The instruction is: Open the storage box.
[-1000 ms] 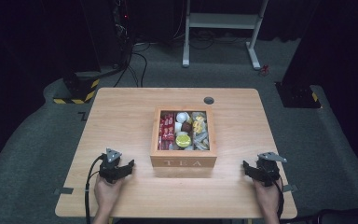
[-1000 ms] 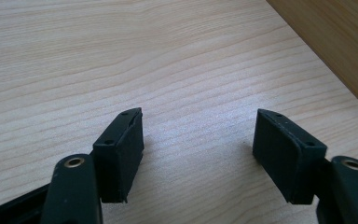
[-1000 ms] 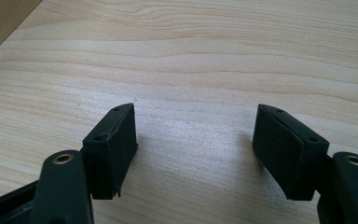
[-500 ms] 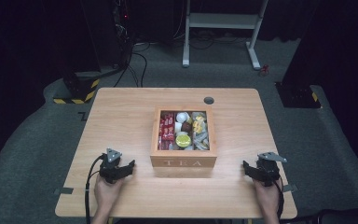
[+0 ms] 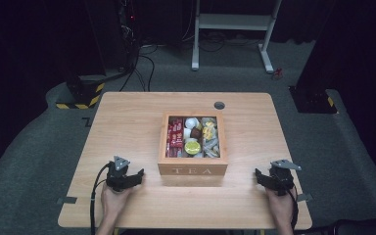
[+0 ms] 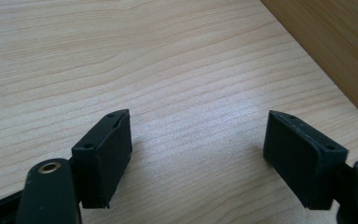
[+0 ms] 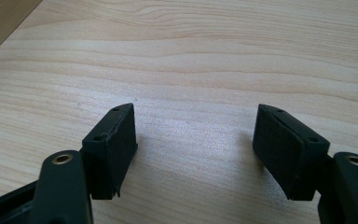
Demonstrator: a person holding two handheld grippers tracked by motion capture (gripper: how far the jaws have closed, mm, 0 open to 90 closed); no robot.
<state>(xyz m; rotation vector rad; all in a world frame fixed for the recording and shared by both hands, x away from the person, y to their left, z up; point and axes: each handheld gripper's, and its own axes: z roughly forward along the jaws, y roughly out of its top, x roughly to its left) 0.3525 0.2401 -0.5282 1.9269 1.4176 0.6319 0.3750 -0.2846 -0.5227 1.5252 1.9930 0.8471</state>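
Currently, on inventory:

- My left claw [image 5: 136, 177]: resting low on the wooden surface [image 5: 127, 122], near the front-left corner of the tea box [image 5: 193, 169]. Its jaws have just been opening and now stand wide, with nothing between them but bare wood grain; the pads [image 6: 107, 154] hold nothing. In the left gripper view the box's side wall [image 6: 335, 42] crosses the upper right corner, near but apart.
- My right claw [image 5: 260, 177]: resting low on the surface off the box's front-right corner, well apart from it. Jaws wide, bare wood between them, nothing held.
- Tea box: open-topped wooden box lettered TEA on its front, standing upright mid-surface between my two claws, touched by neither.
- Contents: red sachets [image 5: 176, 137] in the left compartment; small round pods, one with a yellow-green lid [image 5: 192, 146], in the middle; pale and yellow wrapped pieces [image 5: 209, 136] at right.
- Reading: with the left claw freshly spread and both empty, I judge the work at its start. Next likely a reach into the box.
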